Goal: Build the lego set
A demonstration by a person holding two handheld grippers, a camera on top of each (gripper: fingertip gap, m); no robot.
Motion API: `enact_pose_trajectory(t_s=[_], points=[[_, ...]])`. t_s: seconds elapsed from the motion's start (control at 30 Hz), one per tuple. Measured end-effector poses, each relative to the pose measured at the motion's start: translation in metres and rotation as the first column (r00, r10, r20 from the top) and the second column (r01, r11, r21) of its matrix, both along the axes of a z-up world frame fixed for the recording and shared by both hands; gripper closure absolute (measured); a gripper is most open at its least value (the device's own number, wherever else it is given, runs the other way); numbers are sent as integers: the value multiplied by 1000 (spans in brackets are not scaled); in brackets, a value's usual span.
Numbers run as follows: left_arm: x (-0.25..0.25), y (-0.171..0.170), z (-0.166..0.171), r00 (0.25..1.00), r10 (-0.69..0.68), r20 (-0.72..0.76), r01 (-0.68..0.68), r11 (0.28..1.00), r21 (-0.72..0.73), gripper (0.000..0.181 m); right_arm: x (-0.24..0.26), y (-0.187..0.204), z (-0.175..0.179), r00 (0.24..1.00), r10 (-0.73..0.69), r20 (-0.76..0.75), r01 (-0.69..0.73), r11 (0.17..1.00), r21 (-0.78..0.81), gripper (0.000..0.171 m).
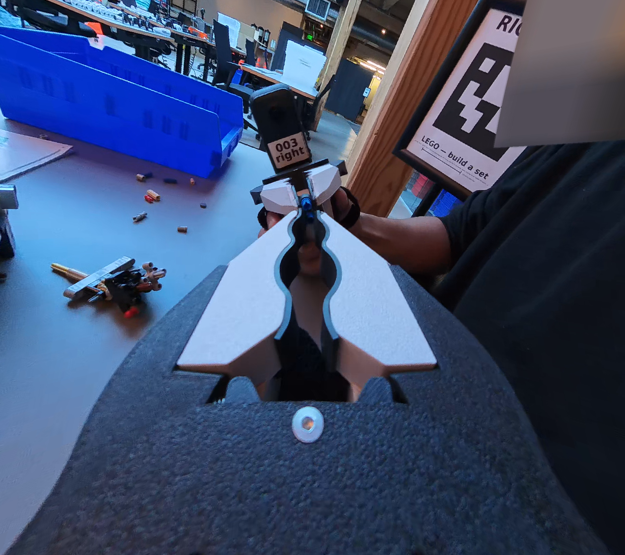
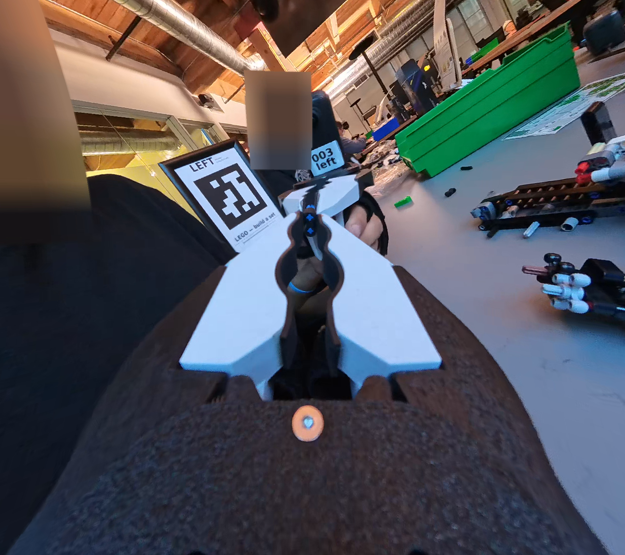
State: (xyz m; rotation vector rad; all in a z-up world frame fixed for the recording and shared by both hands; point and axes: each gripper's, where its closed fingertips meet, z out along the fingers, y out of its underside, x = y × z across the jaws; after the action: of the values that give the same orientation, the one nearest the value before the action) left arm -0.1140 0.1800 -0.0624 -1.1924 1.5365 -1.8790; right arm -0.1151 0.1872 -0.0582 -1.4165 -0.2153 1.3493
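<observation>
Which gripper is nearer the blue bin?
Right. The right gripper sits just right of the bin's near end. The left gripper meets it tip to tip, its body farther back from the bin. Both look shut on a pinned piece.
</observation>
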Motion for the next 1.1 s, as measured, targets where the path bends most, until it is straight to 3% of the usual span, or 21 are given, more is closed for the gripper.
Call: enact_pose_trajectory(t_s=[1.1], points=[[2,-2,1,1000,21,17,-21,1000,4,181,3,-3,0,999,23,-40,-23,1000,1,164]])
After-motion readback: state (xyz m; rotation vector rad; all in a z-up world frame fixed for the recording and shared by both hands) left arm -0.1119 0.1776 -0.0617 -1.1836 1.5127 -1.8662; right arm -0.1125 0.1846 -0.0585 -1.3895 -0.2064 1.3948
